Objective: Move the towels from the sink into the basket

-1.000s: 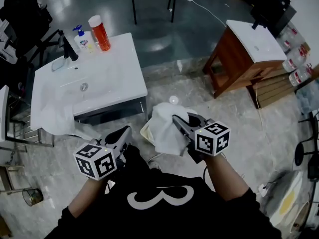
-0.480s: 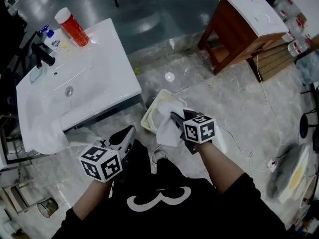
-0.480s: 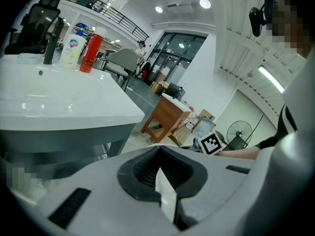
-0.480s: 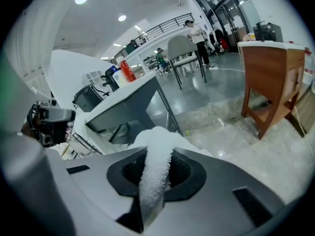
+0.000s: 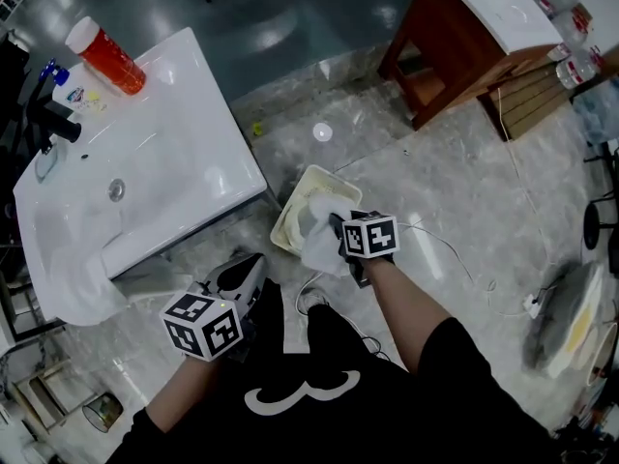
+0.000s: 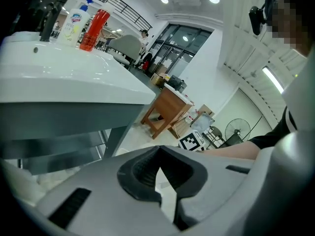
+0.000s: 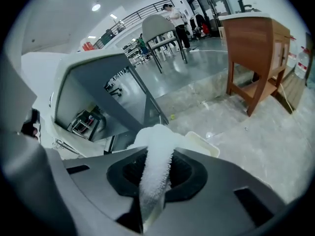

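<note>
Looking down from the head: right gripper (image 5: 336, 228) clamps a fluffy white towel (image 5: 319, 247) over the cream rectangular basket (image 5: 287, 222) on the marble floor (image 5: 455, 191). A 2nd towel (image 5: 87, 283) droops off the glossy white sink (image 5: 174, 133). Left gripper (image 5: 247, 271) hangs beside the sink.

Left gripper view: ribbed black pads (image 6: 142, 168) meet at the tips, nothing betw. them.

Right gripper view: terry towel pinched betw. pads, basket rim just beyond.

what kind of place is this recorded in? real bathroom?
Probably not: it looks like an open lab or office hall with staged fixtures. A free-standing white sink and a second wooden vanity stand on open floor, with a chair and a glass entrance behind.
</note>
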`<state>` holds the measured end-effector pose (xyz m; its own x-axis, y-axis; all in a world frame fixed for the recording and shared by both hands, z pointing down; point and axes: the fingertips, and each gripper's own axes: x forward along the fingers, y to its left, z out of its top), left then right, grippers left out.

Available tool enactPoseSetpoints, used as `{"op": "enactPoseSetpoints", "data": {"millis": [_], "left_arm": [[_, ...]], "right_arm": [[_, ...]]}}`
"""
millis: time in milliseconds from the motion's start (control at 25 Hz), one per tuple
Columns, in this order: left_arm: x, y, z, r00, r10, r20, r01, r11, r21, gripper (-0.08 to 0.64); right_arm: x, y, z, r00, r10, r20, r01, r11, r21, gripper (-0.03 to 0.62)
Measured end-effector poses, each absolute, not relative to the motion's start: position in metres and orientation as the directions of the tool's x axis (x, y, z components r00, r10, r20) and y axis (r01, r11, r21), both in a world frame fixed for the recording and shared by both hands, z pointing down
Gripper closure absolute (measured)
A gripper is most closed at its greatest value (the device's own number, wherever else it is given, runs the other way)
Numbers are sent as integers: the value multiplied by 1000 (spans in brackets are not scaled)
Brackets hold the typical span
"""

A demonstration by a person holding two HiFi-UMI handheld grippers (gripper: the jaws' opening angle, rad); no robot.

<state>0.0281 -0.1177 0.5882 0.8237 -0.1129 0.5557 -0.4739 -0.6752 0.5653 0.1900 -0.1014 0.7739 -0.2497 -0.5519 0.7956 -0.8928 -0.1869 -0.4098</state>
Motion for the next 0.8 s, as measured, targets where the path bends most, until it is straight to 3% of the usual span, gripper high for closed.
{"op": "enactPoseSetpoints", "data": {"millis": [240,360,480,800], "left_arm": [[23,-121,602,815,-98,571,-477,-674,565,555],[21,-123,607,811,-103,576,-489,-661,569,554],[18,-120,609,810,-93,579,-485,-661,572,555],[10,-104,591,815,-108,569,-490,-652,579,554]], "right_arm": [[195,-101,806,-226,-488,843,-921,-175,-348,505],[197,-94,817,-230,-471,851,-916,-189,-353,396],[194,-87,821,-238,-475,847,-915,-183,-360,339],[180,-63,804,-272,-483,832,-912,-146,-383,304]]}}
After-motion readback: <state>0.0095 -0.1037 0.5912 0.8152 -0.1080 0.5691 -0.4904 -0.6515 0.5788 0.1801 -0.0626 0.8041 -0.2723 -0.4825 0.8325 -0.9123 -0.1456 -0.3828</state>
